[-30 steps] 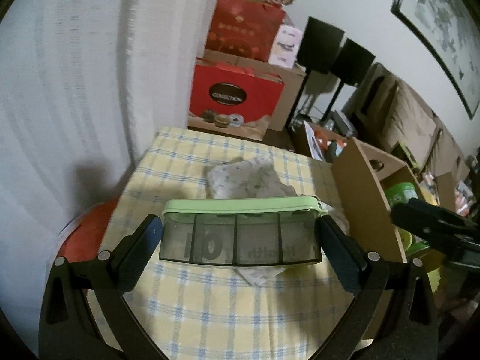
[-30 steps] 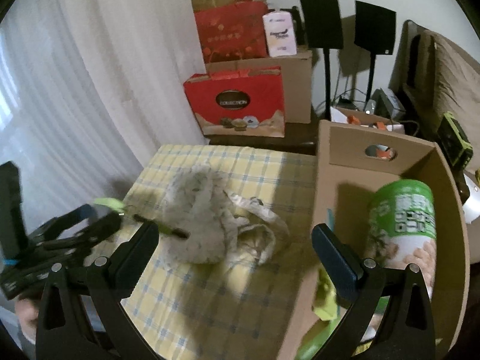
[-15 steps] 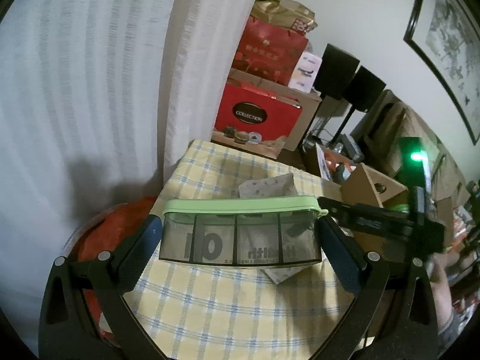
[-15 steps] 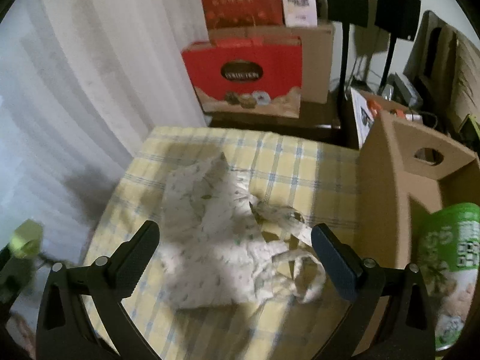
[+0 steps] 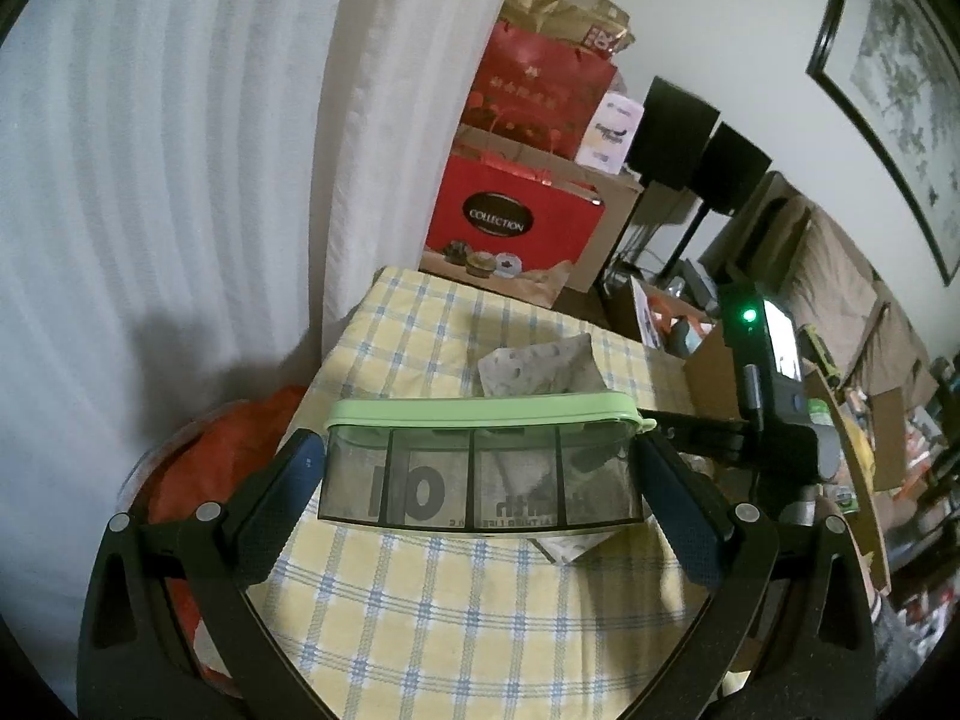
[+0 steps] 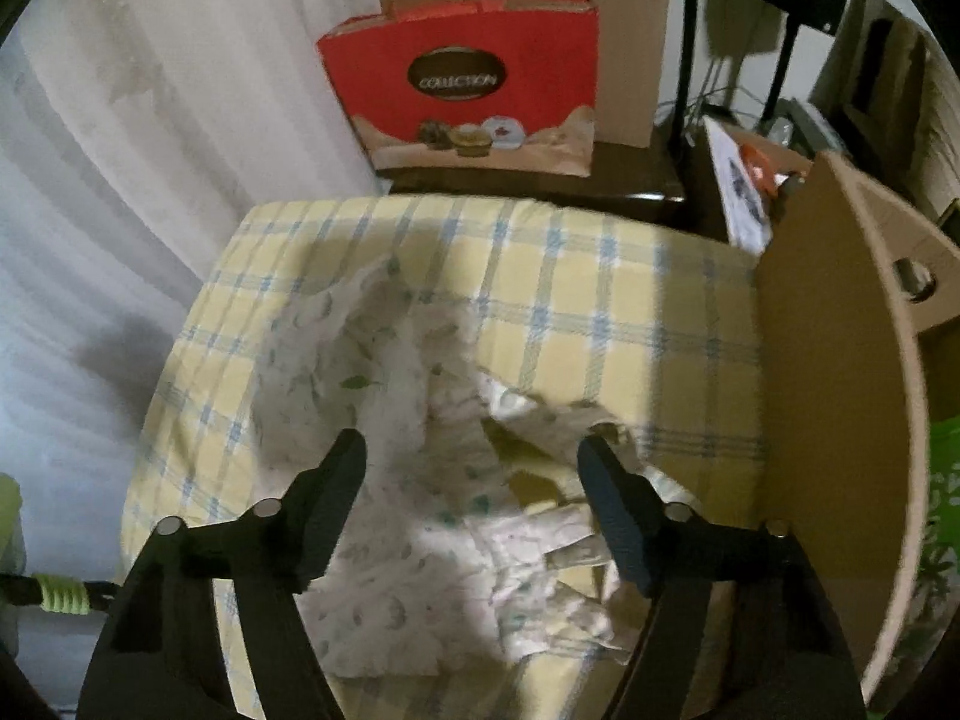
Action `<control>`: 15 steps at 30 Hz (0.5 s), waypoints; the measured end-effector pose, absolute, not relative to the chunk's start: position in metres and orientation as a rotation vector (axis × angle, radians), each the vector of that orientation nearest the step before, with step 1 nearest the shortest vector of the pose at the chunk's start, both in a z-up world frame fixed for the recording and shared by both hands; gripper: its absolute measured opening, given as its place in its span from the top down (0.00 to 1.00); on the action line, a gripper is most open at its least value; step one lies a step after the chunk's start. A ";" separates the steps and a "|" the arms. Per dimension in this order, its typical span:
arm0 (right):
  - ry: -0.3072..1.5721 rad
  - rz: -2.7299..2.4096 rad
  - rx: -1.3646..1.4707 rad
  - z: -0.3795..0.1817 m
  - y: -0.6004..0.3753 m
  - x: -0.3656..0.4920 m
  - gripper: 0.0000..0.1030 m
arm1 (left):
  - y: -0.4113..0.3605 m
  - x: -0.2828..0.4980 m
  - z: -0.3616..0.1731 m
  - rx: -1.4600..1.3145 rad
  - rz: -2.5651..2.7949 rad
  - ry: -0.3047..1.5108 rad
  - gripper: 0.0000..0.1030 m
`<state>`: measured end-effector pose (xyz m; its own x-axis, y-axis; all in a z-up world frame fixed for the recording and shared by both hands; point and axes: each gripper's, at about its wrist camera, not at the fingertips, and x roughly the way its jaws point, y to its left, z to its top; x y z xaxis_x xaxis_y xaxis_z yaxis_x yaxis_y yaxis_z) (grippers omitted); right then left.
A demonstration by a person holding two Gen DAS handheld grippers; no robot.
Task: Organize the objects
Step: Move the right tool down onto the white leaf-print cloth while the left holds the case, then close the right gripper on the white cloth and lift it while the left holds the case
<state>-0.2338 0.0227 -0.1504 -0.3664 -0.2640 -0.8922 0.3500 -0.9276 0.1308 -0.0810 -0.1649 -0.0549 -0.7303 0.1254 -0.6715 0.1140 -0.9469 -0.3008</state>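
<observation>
My left gripper is shut on a smoky grey pill organizer with a pale green lid and holds it above the yellow checked tablecloth. A white patterned cloth pouch lies crumpled on the tablecloth; in the left wrist view it lies behind the organizer. My right gripper is open, low over the pouch, one finger on each side of it. The right gripper's body shows at the right of the left wrist view.
A cardboard box stands at the table's right edge, with a green canister inside. A red gift bag and stacked boxes stand behind the table. A white curtain hangs at left; something orange lies below the table.
My right gripper has moved down and forward over the pouch, its fingers narrower than before. The left gripper has drawn back and risen with the organizer still held.
</observation>
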 end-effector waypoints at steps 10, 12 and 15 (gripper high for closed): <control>0.139 -2.275 1.473 -0.162 0.008 -0.222 0.86 | -0.164 -0.087 -0.065 -1.197 2.855 -0.531 0.01; 0.112 -2.268 1.451 -0.157 0.009 -0.220 0.88 | -0.163 -0.088 -0.065 -1.198 2.851 -0.530 0.01; 0.081 -2.262 1.415 -0.145 0.011 -0.215 0.88 | -0.160 -0.087 -0.062 -1.191 2.853 -0.522 0.00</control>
<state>-0.2151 0.0113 -0.1452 -0.3596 -0.3549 -0.8630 0.4158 -0.8889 0.1923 -0.0873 -0.1604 -0.0620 -0.7116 0.1319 -0.6901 0.1209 -0.9446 -0.3052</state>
